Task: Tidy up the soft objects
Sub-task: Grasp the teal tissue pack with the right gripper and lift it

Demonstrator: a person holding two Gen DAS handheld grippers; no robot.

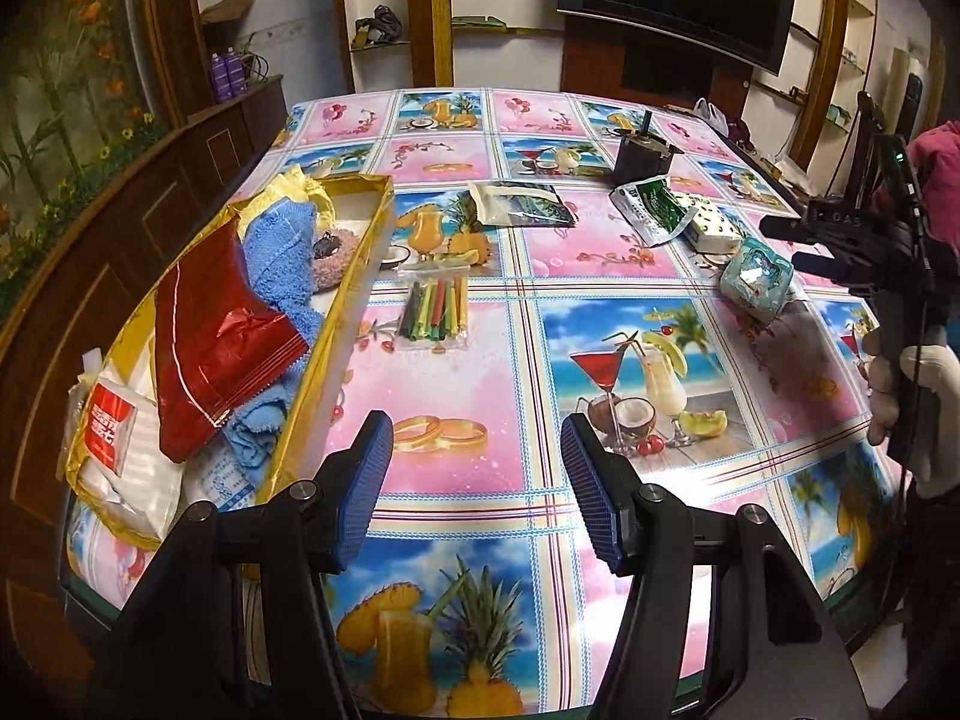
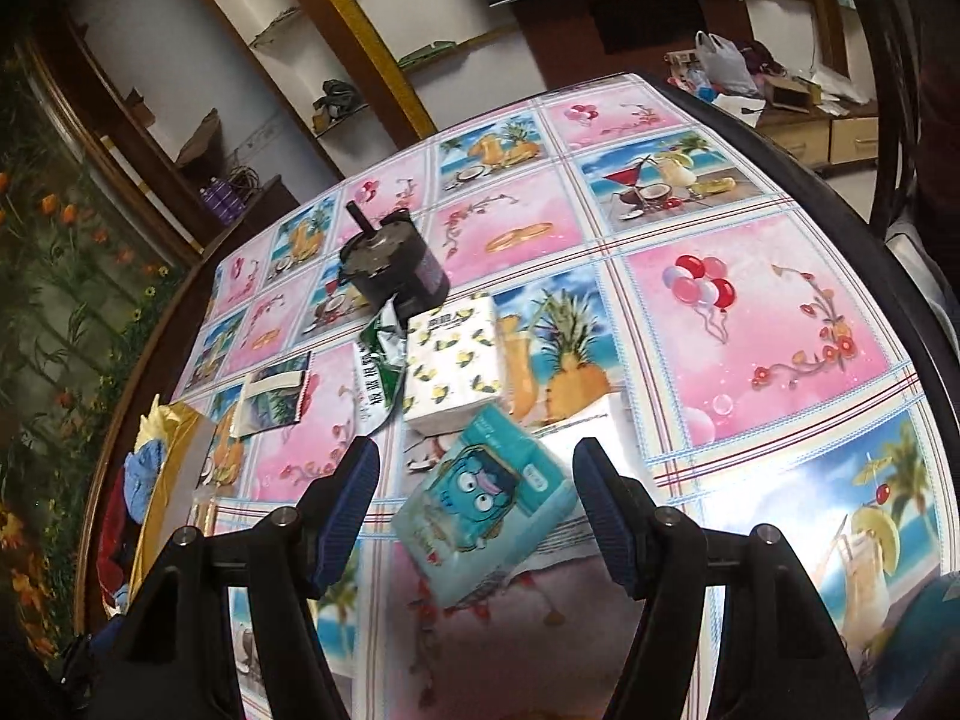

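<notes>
Between the blue ribbed fingers (image 2: 351, 498) of the right gripper (image 2: 477, 516) lies a teal tissue pack (image 2: 486, 507) with a blue cartoon face, flat on the table and tilted. The fingers stand spread on either side of it with gaps showing, so neither pad presses on the pack. Just beyond it sits a white tissue pack (image 2: 453, 360) printed with small yellow shapes, and a green and white pouch (image 2: 375, 369) lies against that pack's left side. A black motor (image 2: 393, 270) with an upright shaft stands behind both. Further left lies a flat packet (image 2: 273, 396) with a palm picture.

The left gripper (image 1: 477, 468) hangs over bare tablecloth (image 1: 480, 360), its blue fingers (image 1: 366, 480) spread apart with nothing between them. Just to its left is a long gold box (image 1: 336, 360), open at the top. Inside it are a red foil bag (image 1: 210, 336) leaning across a blue towel (image 1: 282, 258), a fuzzy pinkish item (image 1: 333, 258) further back, and white packets (image 1: 120, 426) at the near end. Beside the box on the cloth lies a clear bag of coloured sticks (image 1: 435, 312), well apart from the gripper. At the right edge of the left wrist view the right gripper is seen from the side, held by a white-gloved hand (image 1: 912, 408), with the teal tissue pack just under its tips. The table carries a glossy cloth of pink panels and drink scenes.
</notes>
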